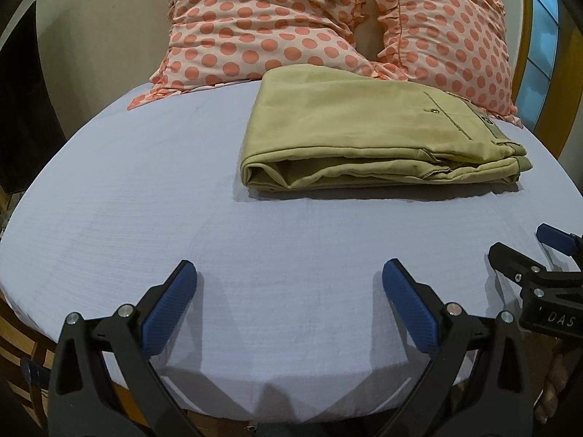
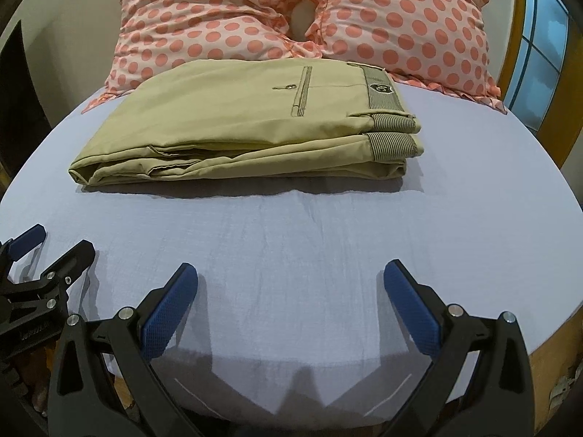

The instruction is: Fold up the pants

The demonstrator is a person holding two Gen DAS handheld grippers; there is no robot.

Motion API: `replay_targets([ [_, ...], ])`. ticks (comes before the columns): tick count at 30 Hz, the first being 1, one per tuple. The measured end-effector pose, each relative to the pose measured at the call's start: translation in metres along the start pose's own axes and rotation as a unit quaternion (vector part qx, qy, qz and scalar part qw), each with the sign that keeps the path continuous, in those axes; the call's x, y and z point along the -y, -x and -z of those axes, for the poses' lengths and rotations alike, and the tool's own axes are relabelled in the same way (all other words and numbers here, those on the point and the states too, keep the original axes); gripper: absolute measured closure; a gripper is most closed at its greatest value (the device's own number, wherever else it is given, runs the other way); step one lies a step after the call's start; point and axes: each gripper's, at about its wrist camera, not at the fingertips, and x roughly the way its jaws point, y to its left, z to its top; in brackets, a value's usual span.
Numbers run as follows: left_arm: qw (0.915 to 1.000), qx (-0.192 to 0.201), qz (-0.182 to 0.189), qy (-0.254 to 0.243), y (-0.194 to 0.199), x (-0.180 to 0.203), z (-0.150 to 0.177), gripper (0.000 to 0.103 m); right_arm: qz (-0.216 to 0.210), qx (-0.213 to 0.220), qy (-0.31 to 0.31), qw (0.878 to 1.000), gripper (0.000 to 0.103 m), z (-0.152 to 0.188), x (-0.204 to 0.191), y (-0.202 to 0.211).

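Observation:
The khaki pants [image 1: 364, 134] lie folded in a flat stack on the light blue bed sheet [image 1: 182, 200], close to the pillows. They also show in the right wrist view [image 2: 237, 123], waistband at the right, back pocket up. My left gripper [image 1: 289, 276] is open and empty above the sheet near the bed's front edge, well short of the pants. My right gripper [image 2: 290, 278] is open and empty too, beside the left one. Each gripper shows at the edge of the other's view: the right gripper [image 1: 521, 244] and the left gripper [image 2: 60, 242].
Two pink polka-dot pillows [image 1: 262, 25] [image 2: 400, 22] lean at the head of the bed, touching the pants' far edge. A window [image 2: 539, 54] is at the right. The wooden bed frame [image 2: 550, 349] shows below the sheet.

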Motion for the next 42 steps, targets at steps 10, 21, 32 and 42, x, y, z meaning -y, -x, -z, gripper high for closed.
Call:
replay_targets([
  [10, 1.0, -0.001, -0.001, 0.002, -0.0009, 0.0002, -0.0017, 0.002, 0.0, 0.0, 0.0, 1.0, 0.001, 0.0001, -0.0002, 0.0002],
  [21, 0.9997, -0.026, 0.001, -0.002, -0.0042, 0.0006, -0.006, 0.002, 0.003, -0.002, -0.004, 1.0, 0.001, -0.001, 0.0004, -0.0001],
  [32, 0.9997, -0.025, 0.0, -0.002, -0.0044, 0.0011, -0.0067, 0.002, 0.003, -0.003, -0.005, 1.0, 0.001, -0.0013, 0.0005, -0.0004],
  [42, 0.9997, -0.024, 0.0, -0.002, -0.0043, 0.002, -0.0067, 0.002, 0.003, -0.002, -0.004, 1.0, 0.001, -0.0011, 0.0008, -0.0005],
])
